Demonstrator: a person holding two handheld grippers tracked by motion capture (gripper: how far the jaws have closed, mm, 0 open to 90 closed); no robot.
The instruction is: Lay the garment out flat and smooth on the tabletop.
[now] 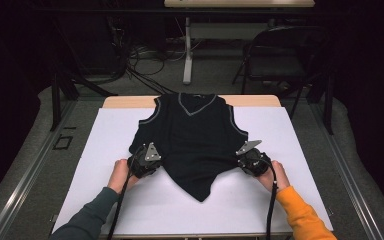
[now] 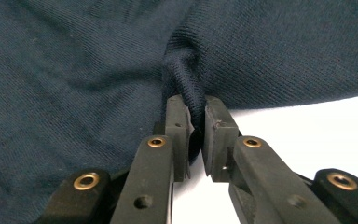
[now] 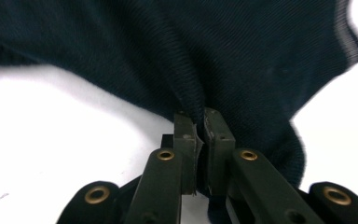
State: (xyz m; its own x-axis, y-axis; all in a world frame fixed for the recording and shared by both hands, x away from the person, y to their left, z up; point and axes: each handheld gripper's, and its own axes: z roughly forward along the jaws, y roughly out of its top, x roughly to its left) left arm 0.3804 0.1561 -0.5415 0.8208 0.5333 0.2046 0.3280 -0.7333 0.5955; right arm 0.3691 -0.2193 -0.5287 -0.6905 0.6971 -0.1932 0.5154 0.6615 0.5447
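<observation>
**Both grippers pinch the vest**

A dark vest [image 1: 192, 137] lies on the white table [image 1: 105, 150], neck away from the person. The left gripper [image 1: 147, 159] clamps a fold at the vest's left edge; the right gripper [image 1: 247, 157] clamps cloth at its right edge.

The table [image 1: 130, 102] has a light wooden top, and a white sheet [image 1: 260, 200] covers most of it, leaving a strip of wood bare along the far edge. Grey carpet [image 1: 30, 165] lies around it. Beyond the far edge stands a dark folding chair [image 1: 275, 52], a white table leg [image 1: 187, 50] and a tangle of cables [image 1: 140, 57]. The room behind is dim.
</observation>
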